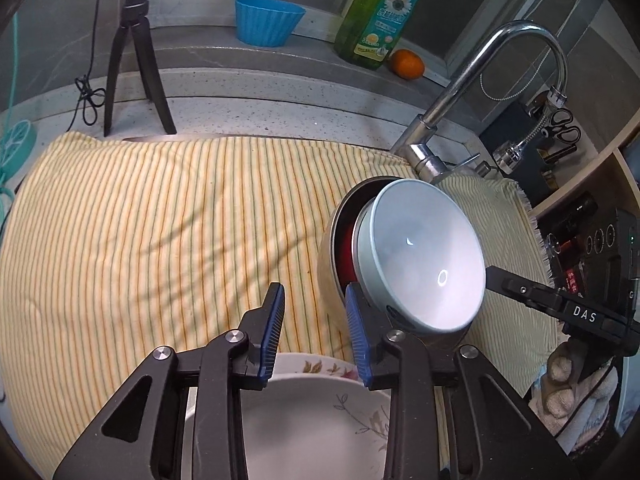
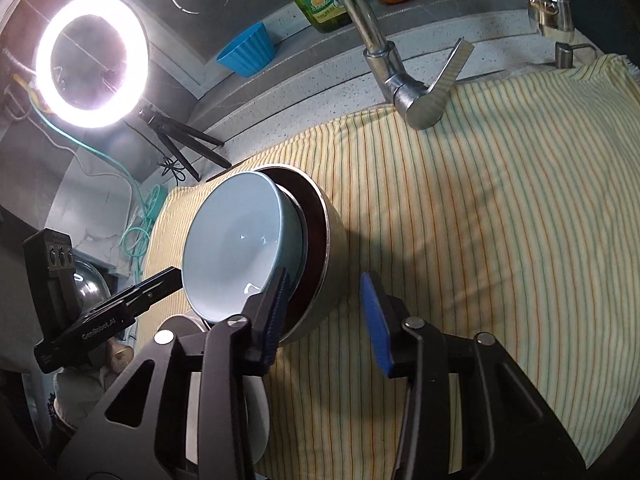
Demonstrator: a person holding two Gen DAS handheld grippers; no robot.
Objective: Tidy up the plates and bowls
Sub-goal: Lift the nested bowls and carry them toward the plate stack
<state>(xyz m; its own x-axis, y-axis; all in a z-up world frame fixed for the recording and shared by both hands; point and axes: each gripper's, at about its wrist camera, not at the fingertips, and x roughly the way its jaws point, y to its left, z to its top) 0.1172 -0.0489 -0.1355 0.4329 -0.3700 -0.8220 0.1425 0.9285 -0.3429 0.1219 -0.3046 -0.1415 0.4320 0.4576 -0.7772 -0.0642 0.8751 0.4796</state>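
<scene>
Hovering at six o'clock in the left wrist view, the left gripper (image 1: 316, 328) stands unclenched. Nothing is pinched between its blue pads, and the flowered plate (image 1: 320, 420) lies flat just beneath them. At about three o'clock from it, the pale blue bowl (image 1: 424, 256) leans inside the bigger steel bowl (image 1: 330, 276). The two are nested, probably to save room.

In the right wrist view, the right gripper (image 2: 326, 312) straddles the steel bowl's near wall. Its left pad is against the blue rim and its right pad stands clear, so it is released and not yet grasping. Everything rests on the striped cloth (image 1: 160, 220), likely laid down as padding. At twelve to one o'clock, farther back, stand the tap (image 1: 440, 120), the green bottle (image 1: 380, 12) and an orange (image 1: 407, 64).
</scene>
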